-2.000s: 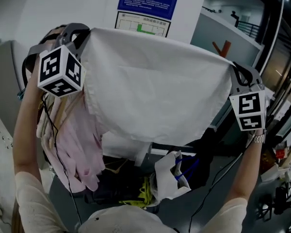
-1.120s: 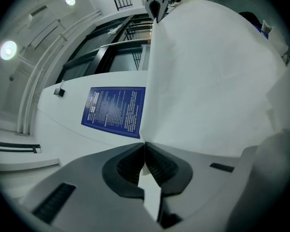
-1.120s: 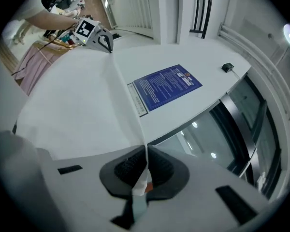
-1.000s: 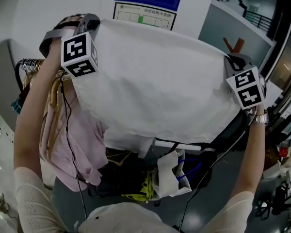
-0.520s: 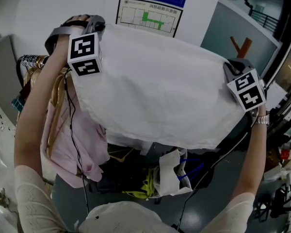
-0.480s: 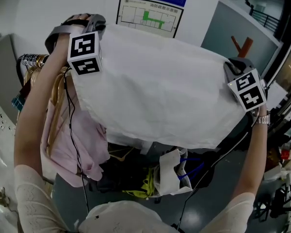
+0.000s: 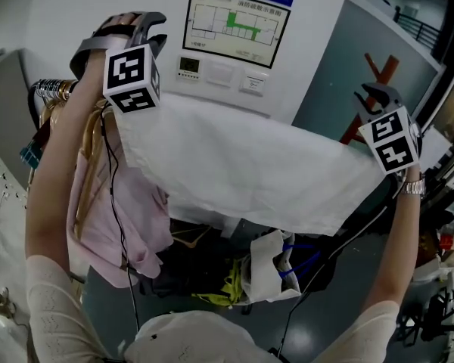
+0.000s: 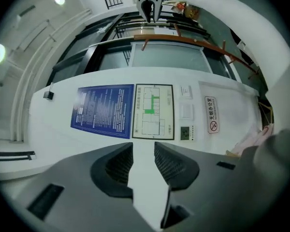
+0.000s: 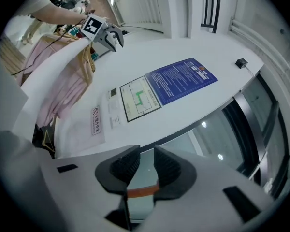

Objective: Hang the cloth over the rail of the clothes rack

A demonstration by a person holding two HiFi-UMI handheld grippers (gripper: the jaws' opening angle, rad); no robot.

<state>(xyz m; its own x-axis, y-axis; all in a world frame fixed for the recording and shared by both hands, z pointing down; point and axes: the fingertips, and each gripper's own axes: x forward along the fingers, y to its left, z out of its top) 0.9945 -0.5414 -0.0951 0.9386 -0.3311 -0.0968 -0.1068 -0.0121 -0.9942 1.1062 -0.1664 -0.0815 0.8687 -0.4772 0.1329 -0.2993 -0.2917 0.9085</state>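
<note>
The white cloth (image 7: 242,165) hangs spread wide below both raised grippers, draped over the rack's rail, which it hides there. Only the rail's chrome end (image 7: 49,89) shows at the left. My left gripper (image 7: 153,38) is above the cloth's left corner. Its jaws have just been opening, and they stand apart with only the wall showing between them. Up at the right, clear of the cloth's right corner, my right gripper (image 7: 377,93) is open and empty. In the left gripper view the cloth (image 8: 232,13) runs toward the right gripper (image 8: 147,6). The right gripper view shows the cloth (image 9: 48,66) and the left gripper (image 9: 111,35).
Pink garments (image 7: 113,210) on hangers fill the rack's left end, beside my left arm. A wall with a floor-plan sign (image 7: 234,25) stands close behind the rail. A white bag (image 7: 268,267) and dark clutter lie on the floor below. An orange post (image 7: 378,74) rises at the right.
The cloth has left both grippers: its top edge dropped from their level and now hangs lower, uncovering the wall sign. Both grippers have stayed raised.
</note>
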